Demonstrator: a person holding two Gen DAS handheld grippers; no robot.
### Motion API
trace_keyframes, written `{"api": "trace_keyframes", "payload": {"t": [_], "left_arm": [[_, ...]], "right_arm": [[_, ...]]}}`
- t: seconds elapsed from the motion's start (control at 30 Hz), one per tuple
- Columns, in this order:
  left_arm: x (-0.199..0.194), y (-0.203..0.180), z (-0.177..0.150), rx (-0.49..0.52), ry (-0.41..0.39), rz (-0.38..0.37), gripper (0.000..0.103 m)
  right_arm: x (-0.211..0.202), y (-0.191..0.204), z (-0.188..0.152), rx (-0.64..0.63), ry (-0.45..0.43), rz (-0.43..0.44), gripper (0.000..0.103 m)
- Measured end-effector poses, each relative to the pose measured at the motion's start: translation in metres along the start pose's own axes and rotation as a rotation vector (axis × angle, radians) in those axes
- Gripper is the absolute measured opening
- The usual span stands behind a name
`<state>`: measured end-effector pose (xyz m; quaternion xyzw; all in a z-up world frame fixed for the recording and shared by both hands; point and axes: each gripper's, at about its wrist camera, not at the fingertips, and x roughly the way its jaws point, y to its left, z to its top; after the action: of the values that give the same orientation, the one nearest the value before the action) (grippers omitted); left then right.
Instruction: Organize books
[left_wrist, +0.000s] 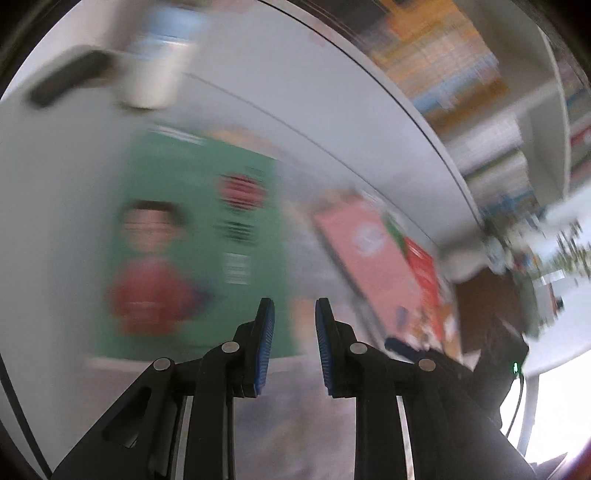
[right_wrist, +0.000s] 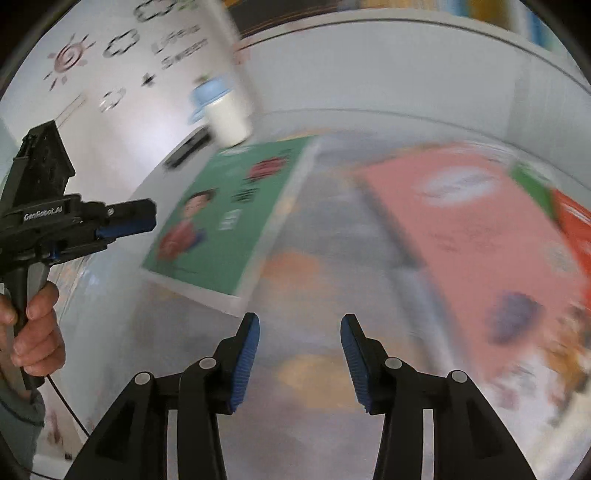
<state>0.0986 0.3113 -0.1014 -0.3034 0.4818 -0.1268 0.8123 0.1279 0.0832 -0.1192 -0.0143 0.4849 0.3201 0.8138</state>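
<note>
Right wrist view: I count two books, green book (right_wrist: 236, 218) and pink book (right_wrist: 469, 229), one white bottle (right_wrist: 227, 118); both grippers' jaws spread, empty.

White blue-lidded jar (right_wrist: 225, 114), black remote (right_wrist: 188, 147)

My left wrist view looks steeply down past its fingers (left_wrist: 267, 332); the green book (left_wrist: 192, 236) lies close ahead-left. My right wrist view shares it (right_wrist: 229, 214), plus the pink book (right_wrist: 461, 229) ahead-right.
</note>
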Motion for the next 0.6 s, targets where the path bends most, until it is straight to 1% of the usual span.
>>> {"api": "trace_keyframes", "payload": {"t": [0.03,0.07,0.1,0.17,0.27,0.37,0.43,0.53,0.6], "left_arm": [[0.014,-0.014,-0.001,0.025,0.025,-0.017,0.020],[0.032,-0.030,-0.002,0.052,0.060,-0.029,0.020],[0.051,-0.044,-0.001,0.075,0.092,-0.032,0.020],[0.078,-0.063,-0.003,0.099,0.130,-0.023,0.020],[0.114,-0.077,0.005,0.092,0.165,0.009,0.020],[0.139,-0.077,0.013,0.065,0.197,0.059,0.020],[0.150,-0.076,0.015,0.040,0.220,0.056,0.020],[0.161,-0.073,0.017,0.029,0.236,0.075,0.020],[0.166,-0.072,0.018,0.024,0.240,0.072,0.021]], "right_arm": [[-0.008,-0.015,0.000,0.017,-0.015,-0.029,0.047],[-0.017,-0.032,0.001,0.035,-0.033,-0.066,0.054],[-0.024,-0.052,0.002,0.054,-0.053,-0.107,0.057],[-0.034,-0.093,0.009,0.107,-0.080,-0.181,0.057],[-0.044,-0.144,0.019,0.181,-0.116,-0.243,0.057],[-0.040,-0.177,0.031,0.239,-0.115,-0.234,0.057],[-0.030,-0.193,0.038,0.272,-0.100,-0.228,0.057],[-0.016,-0.212,0.046,0.292,-0.076,-0.211,0.057],[-0.011,-0.212,0.055,0.271,-0.089,-0.193,0.056]]}}
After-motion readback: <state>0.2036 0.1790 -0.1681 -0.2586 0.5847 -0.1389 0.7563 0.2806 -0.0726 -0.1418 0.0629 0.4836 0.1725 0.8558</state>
